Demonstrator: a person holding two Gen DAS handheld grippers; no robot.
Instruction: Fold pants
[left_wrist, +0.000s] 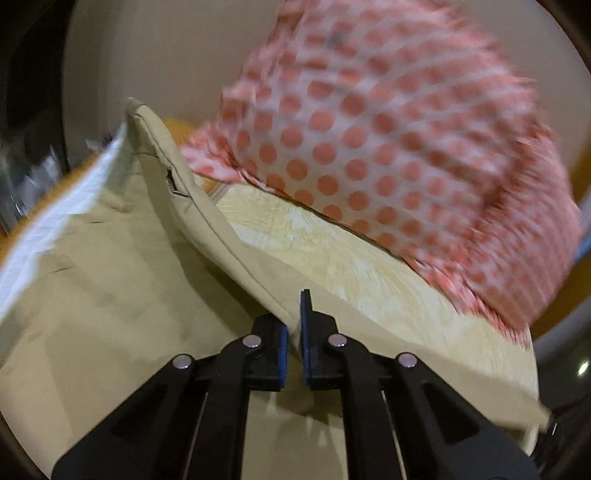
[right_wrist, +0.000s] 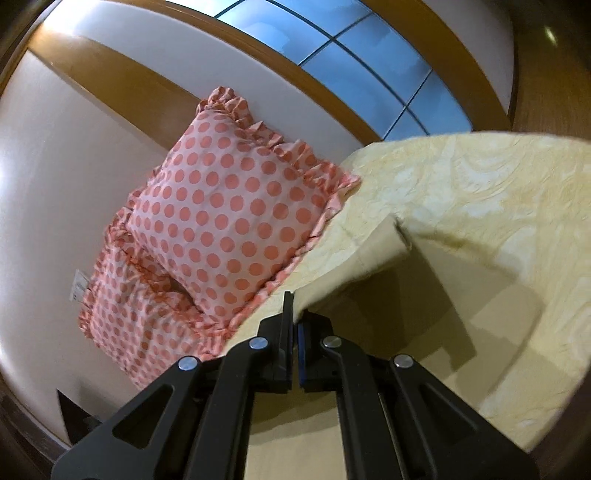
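Khaki pants (left_wrist: 110, 266) lifted above yellow patterned bedspread (left_wrist: 332, 258), hem edge pinched between closed jaws of left gripper (left_wrist: 293, 325). Second fabric edge (right_wrist: 369, 254) clamped in closed right gripper (right_wrist: 294, 314). Beyond, polka-dot ruffled pillows (right_wrist: 229, 218) against white wall (right_wrist: 55, 166).

This was a bedroom in a home. A bed (right_wrist: 480, 206) with a pale yellow patterned bedspread filled the right wrist view, and two frilled pillows (right_wrist: 229, 218) in pink polka dots leaned against a plain wall (right_wrist: 48, 192). A wood-framed window (right_wrist: 369, 62) with blue panes sat above them.
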